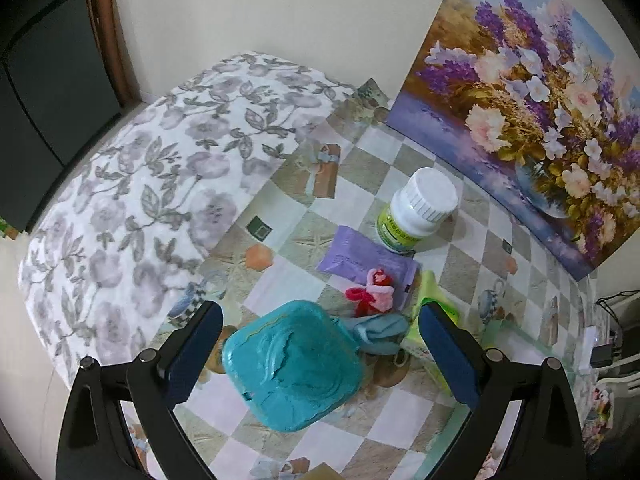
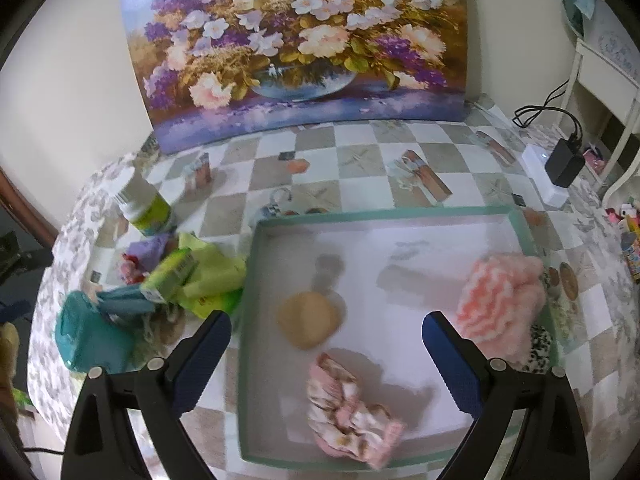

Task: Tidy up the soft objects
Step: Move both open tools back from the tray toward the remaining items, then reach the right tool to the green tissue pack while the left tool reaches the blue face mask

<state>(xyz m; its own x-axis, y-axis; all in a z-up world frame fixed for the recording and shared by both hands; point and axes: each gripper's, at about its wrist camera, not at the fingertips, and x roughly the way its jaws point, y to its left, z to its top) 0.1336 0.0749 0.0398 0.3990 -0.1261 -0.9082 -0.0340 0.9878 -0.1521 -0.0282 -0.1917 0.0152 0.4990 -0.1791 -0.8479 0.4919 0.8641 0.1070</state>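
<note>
My left gripper (image 1: 320, 320) is open above a teal case (image 1: 292, 364) that lies between its fingers. Beyond the case lie a light blue cloth (image 1: 376, 332), a red and pink plush toy (image 1: 372, 290), a purple packet (image 1: 360, 258) and a green bag (image 1: 432, 308). My right gripper (image 2: 326, 330) is open and empty above a white tray with a green rim (image 2: 256, 280). In the tray lie a tan round puff (image 2: 308, 319), a pink floral cloth (image 2: 352, 408) and a fluffy pink knit (image 2: 504, 300) on its right rim.
A white-capped bottle (image 1: 416, 208) stands behind the purple packet. A flower painting (image 2: 296, 48) leans on the wall. A floral folded blanket (image 1: 140, 200) covers the table's left part. A charger and white box (image 2: 560, 168) sit at the far right.
</note>
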